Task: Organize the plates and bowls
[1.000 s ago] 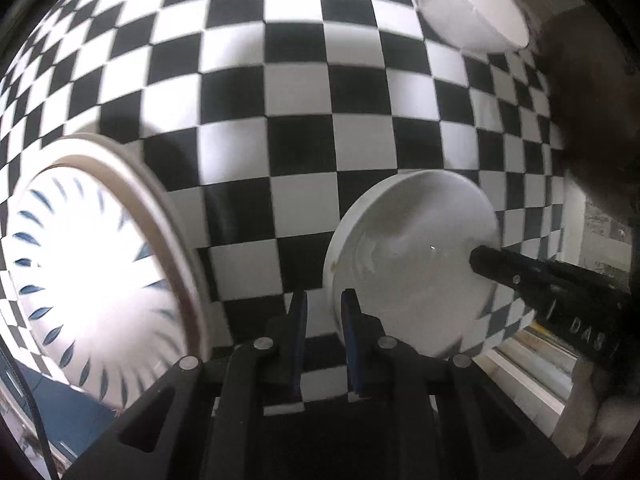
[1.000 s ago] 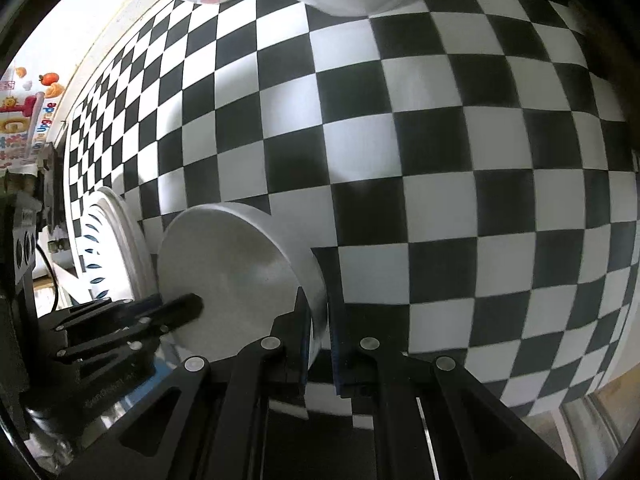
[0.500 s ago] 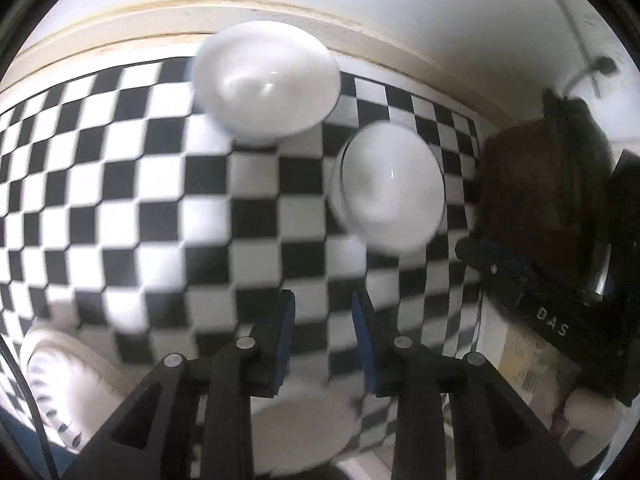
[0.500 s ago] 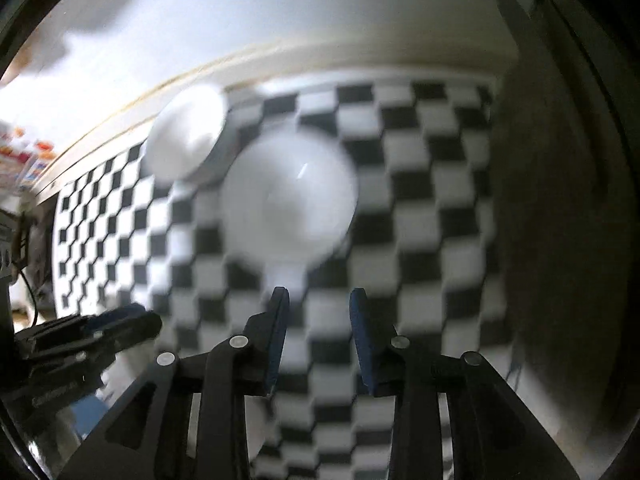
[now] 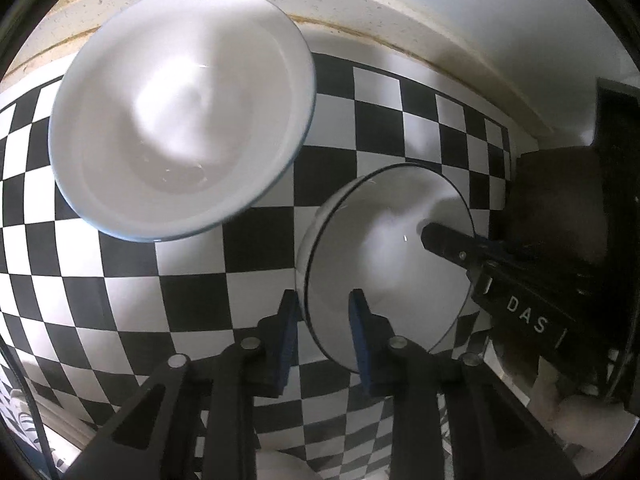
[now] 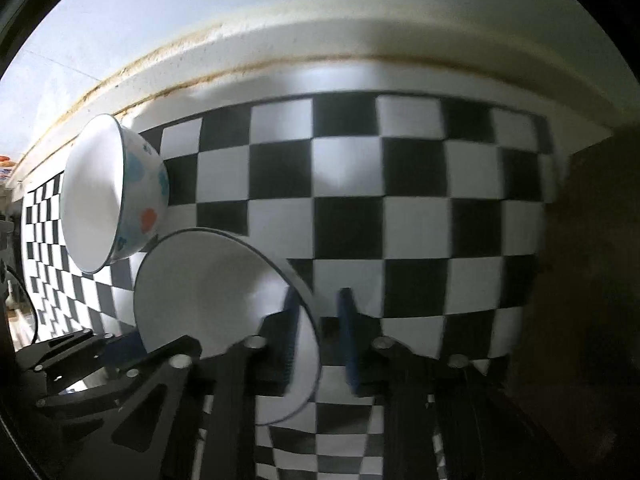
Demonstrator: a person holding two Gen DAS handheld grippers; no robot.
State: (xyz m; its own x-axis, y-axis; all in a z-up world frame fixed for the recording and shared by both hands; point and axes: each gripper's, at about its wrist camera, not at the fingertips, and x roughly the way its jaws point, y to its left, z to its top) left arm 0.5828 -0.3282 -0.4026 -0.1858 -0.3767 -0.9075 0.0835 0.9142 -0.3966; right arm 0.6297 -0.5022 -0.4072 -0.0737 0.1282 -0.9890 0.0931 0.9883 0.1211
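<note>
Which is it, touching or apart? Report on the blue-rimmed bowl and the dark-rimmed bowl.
Apart. The left wrist view shows squares of the checkered surface plainly between the blue-rimmed bowl and the dark-rimmed bowl.

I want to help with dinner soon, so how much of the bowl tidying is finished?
Not much looks finished here: the spotted bowl and the dark-rimmed bowl sit side by side on the checkered cloth, unstacked. In hand: the right gripper is clamped on the dark-rimmed bowl's rim, and the left gripper has its jaws closing on that rim too. Left to do: probably lifting it and nesting the bowls together.
</note>
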